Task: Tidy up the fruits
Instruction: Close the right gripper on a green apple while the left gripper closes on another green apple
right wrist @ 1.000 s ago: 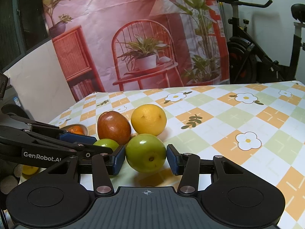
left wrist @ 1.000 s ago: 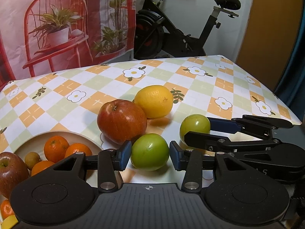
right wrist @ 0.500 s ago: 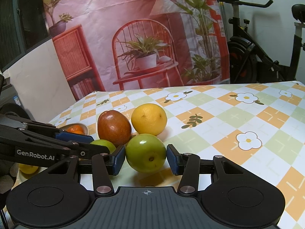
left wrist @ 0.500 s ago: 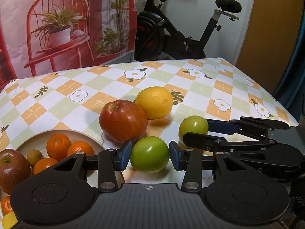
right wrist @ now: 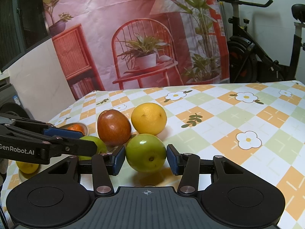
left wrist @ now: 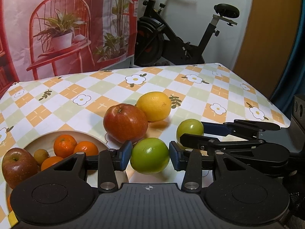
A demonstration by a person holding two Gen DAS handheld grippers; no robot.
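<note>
Claws (left wrist: 150,155) (right wrist: 145,157) astride green fruits (left wrist: 149,155), parted.

The only readable text is "GenRobot.AI", printed in white on the black side of the left gripper (right wrist: 82,143), where it comes in from the left edge of the right wrist view; its first letter is cut off by the frame edge. Nothing else in either view carries legible writing.
</note>
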